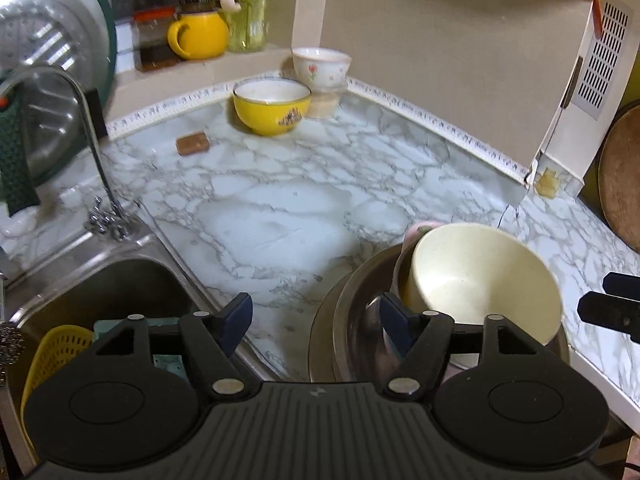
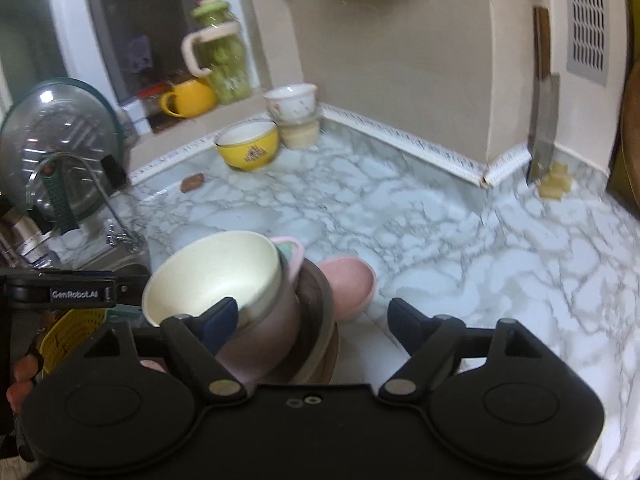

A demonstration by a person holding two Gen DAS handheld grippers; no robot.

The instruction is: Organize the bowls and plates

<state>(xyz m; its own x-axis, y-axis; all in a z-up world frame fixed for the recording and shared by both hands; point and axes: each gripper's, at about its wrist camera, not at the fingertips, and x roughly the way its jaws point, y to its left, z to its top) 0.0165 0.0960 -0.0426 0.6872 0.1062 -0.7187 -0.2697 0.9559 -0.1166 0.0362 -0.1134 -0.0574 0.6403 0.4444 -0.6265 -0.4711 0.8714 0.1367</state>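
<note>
Both tools stand with their jaws apart and nothing between the pads: our left tool (image 1: 316, 326) hangs over the edge where sink (image 1: 100, 280) meets desk (image 1: 280, 208), and our right tool (image 2: 312, 320) hangs just beyond the dish pile, over bare marble. Neither pad presses on any dish, so we judge the pile is resting on its own, free of either grip. Closest ahead of the left tool, and just to its right, sits that pile: a cream bowl (image 1: 480, 276) tilted toward us, leaning inside a pink bowl (image 2: 264, 336) that in turn sits in a wide metal basin (image 1: 344, 320); the tilt suggests the nesting is loose, not seated flat. From the right tool's view a second pink bowl (image 2: 348, 284) lies just past the pile, between the two fingers in the view, and we cannot tell whether it touches the basin. Nesting the dishes here keeps them near the sink and within reach of both tools. Farther out the marble is open. Well beyond, against the back wall, a yellow bowl (image 1: 272, 106) stands upright with a flowered white bowl (image 1: 320, 66) stacked on a pale one just behind it, likely the corner where bowls are gathered.
</note>
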